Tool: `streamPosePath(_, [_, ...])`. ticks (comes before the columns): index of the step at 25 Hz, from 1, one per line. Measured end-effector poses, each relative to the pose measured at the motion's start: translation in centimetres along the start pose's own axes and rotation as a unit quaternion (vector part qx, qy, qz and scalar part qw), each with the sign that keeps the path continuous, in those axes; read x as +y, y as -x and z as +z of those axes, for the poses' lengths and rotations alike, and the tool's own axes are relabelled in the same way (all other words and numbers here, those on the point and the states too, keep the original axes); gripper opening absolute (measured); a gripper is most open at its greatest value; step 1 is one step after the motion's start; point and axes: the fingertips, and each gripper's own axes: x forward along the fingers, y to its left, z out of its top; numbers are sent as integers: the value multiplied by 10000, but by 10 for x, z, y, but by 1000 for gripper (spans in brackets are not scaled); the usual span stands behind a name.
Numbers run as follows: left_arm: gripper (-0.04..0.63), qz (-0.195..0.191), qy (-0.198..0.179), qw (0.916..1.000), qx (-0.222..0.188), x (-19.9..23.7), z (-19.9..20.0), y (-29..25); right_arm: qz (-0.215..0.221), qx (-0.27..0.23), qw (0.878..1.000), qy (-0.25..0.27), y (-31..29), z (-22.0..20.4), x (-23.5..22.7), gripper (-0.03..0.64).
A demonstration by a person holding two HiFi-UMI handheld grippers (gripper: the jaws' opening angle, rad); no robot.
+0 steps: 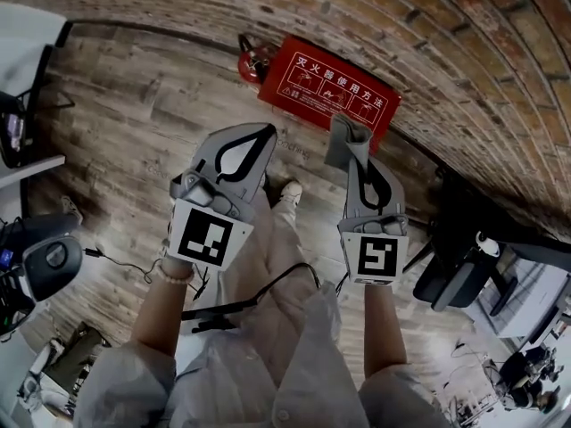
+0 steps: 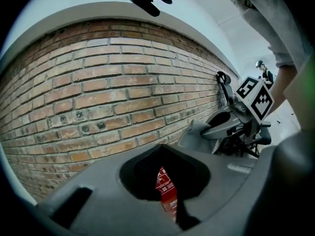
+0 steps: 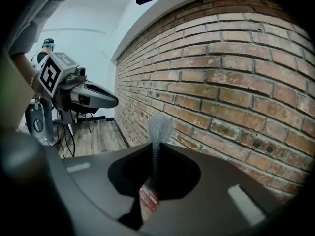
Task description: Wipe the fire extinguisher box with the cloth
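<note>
The floor [image 1: 125, 105] is grey-brown wood plank and meets a brick wall [image 1: 428, 25] that curves across the top and right of the head view. The box [image 1: 335, 92], red with white print, lies at the foot of that wall, and a red extinguisher [image 1: 254, 61] is just beside its left end. Dark stands and cables crowd both edges of the room.

The person stands facing the wall with both forearms held out and down, marker cubes facing up. The left gripper [image 1: 266, 132] points toward the box's near-left side, its jaws brought together at the tips with nothing between them. The right gripper [image 1: 361, 160] is clamped on a grey cloth [image 1: 343, 136], which sticks up past the jaw tips and overlaps the box's near edge. Whether it touches the box cannot be told.

The left gripper view shows the box [image 2: 166, 191] only as a red strip through the opening behind its closed tips, with the other gripper at the right. The right gripper view shows the cloth [image 3: 158, 124] as a mesh weave pinched upright against the bricks, with a red sliver below it.
</note>
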Motion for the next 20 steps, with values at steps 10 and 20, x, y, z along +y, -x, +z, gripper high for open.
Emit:
streamPosePath(10, [-3,421,304,9984,221,43,-55,-16,258,48,9994,218,-70,-8,10,26])
streamPosePath(20, [-3,541,485,9964,427,62,-87,-34,412,-32,9991,102,-140,-10,16,26])
